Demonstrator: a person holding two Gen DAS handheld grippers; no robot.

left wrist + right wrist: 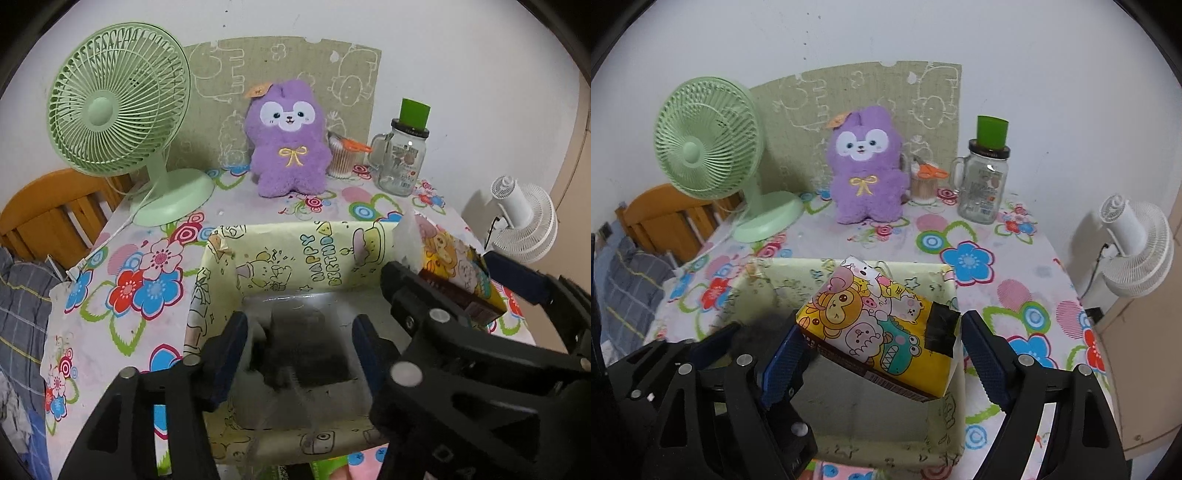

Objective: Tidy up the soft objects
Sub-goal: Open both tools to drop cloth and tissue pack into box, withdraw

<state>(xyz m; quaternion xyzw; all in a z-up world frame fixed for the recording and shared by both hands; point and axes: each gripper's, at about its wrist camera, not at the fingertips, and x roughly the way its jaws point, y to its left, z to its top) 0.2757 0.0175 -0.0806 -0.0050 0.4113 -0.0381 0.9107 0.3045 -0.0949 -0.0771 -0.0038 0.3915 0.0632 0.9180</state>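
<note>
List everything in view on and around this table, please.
desk fan: 1, green, back left
plush toy: 1, purple, back centre
small pot: 1, clear, beside plush toy
glass jar: 1, clear, green-capped, back right
box: 1, yellow, front centre
tissue pack: 1, yellow cartoon print, tilted over box
dark item: 1, blurred, over box floor
white fan: 1, far right
chair: 1, wooden, left
tablecloth: 1, floral
left hand-held gripper: 1, black, open, around dark item
right hand-held gripper: 1, black, open, around tissue pack

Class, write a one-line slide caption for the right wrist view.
Right gripper straddles a cartoon tissue pack over the paper-lined box, purple plush behind.
</note>
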